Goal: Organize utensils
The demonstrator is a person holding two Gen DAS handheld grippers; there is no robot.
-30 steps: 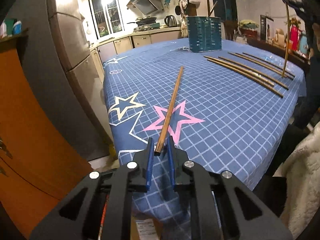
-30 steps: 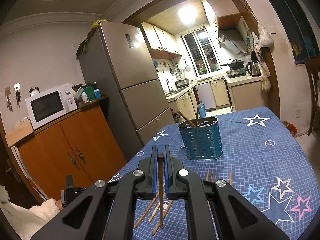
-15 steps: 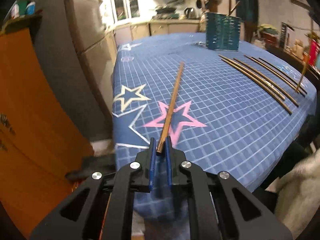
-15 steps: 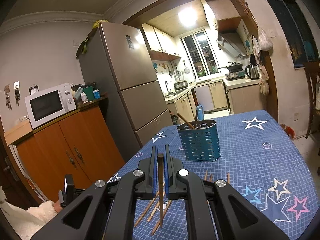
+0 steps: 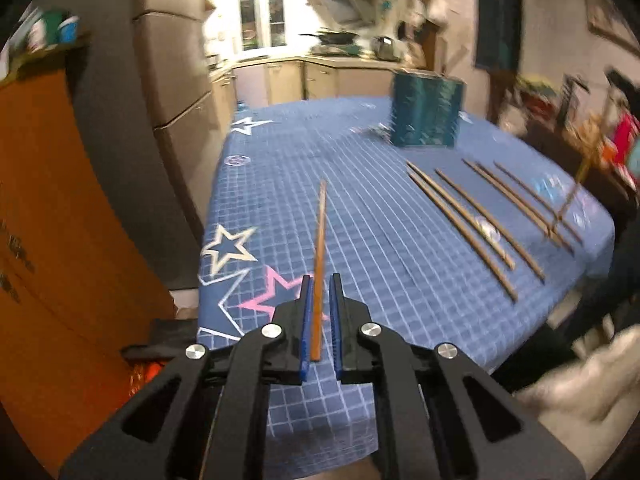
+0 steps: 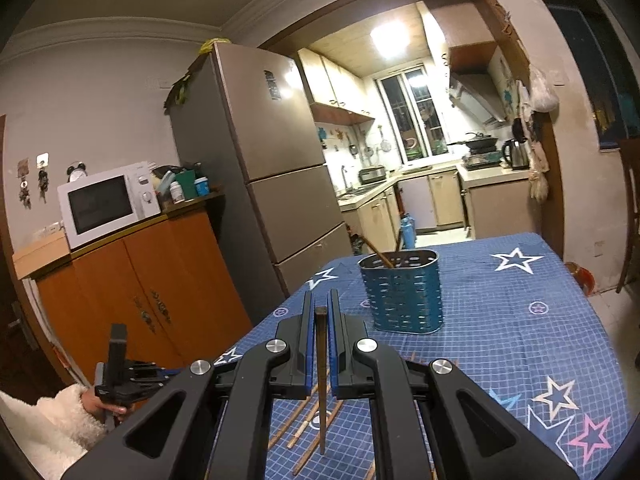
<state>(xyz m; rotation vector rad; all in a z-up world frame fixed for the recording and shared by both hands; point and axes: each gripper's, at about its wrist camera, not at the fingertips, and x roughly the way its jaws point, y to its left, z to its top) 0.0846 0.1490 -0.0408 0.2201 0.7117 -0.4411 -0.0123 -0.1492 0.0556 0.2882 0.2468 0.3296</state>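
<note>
Dim room, bright kitchen ceiling light [image 6: 390,38]; left view motion-blurred, fisheye-warped.

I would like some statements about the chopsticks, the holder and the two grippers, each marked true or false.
1. The left gripper has a chopstick between its jaws. True.
2. The right gripper is empty. False: it holds a dark chopstick pointing down.
3. The blue holder lies on its side. False: it stands upright on the tablecloth.
4. Several loose chopsticks lie on the cloth. True.
5. The holder is empty. False: a wooden utensil leans inside.
</note>
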